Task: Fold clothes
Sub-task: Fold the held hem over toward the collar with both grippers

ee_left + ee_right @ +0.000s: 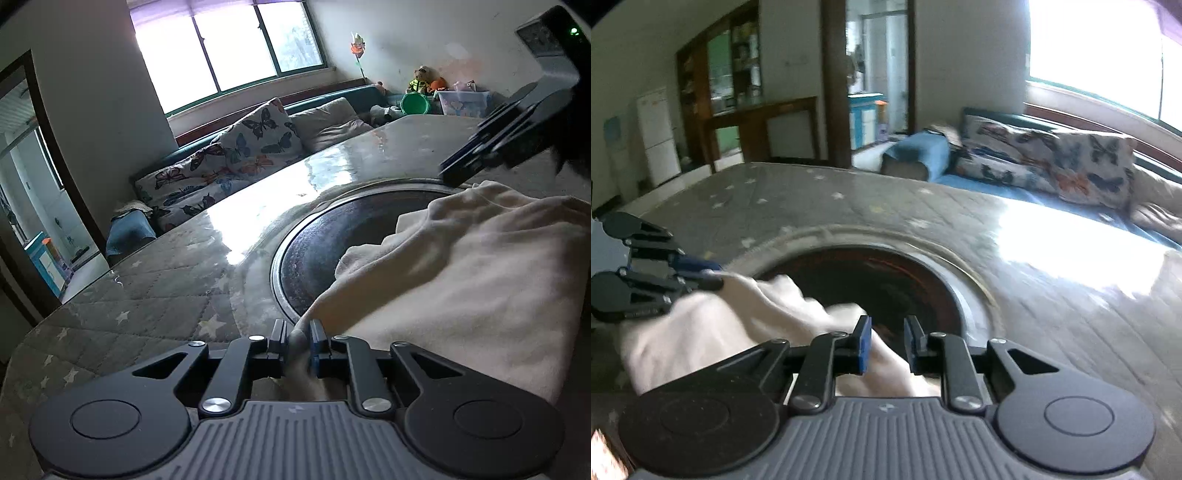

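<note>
Now we lay the cream fleece garment point(461, 266) on the quilted table point(155, 295), left claw point(297, 345) pinching its edge, right claw point(886, 345) parted around cloth; next, smooth and refold.

Left gripper point(298, 334) angled downward, jaws narrowly parted, cream cloth point(461, 266) pinched between pads. Right gripper point(886, 343) angled downward, jaws slightly wider, cloth lying between fingers, contact unclear.

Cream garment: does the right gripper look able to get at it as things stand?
Probably yes. The cream garment already lies between the fingers of the open right gripper, and nothing stands in the way; closing should catch it.
</note>
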A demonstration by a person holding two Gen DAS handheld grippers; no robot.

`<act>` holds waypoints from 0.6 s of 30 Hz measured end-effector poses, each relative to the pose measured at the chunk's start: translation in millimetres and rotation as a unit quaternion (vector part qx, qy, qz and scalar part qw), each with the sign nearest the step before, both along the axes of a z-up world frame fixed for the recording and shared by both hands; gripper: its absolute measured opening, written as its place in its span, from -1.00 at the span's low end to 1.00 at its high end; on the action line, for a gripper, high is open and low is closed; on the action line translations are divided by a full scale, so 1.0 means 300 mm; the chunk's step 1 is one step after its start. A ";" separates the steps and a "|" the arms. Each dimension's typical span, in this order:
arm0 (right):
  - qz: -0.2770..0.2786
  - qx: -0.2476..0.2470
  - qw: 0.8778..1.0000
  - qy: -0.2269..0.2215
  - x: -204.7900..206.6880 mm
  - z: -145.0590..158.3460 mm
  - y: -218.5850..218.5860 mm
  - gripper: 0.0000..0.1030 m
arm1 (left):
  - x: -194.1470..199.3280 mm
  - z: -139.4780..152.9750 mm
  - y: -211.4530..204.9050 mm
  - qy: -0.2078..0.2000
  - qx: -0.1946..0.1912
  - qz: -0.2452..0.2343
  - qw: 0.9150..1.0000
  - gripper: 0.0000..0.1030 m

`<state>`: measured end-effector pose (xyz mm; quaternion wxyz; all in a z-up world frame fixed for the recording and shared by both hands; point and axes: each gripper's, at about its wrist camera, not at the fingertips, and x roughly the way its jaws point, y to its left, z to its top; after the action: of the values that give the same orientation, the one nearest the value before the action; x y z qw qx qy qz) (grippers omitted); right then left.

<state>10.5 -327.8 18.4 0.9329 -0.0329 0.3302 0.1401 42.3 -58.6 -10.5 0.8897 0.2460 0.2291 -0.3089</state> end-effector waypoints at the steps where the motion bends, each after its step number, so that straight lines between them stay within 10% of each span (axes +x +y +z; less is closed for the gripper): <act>1: -0.008 0.001 1.000 0.006 -0.011 -0.001 -0.024 -0.63 | 0.002 -0.002 -0.003 -0.002 0.001 0.001 1.000 -0.70; 18: -0.059 0.031 0.998 0.024 -0.060 -0.088 -0.089 -0.27 | 0.013 -0.004 -0.043 -0.017 0.024 0.015 0.999 -0.61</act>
<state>-7.4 -354.4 -7.9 0.9318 0.0186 0.3496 0.0958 46.3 -71.6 -11.8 0.8916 0.2692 0.2253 -0.2860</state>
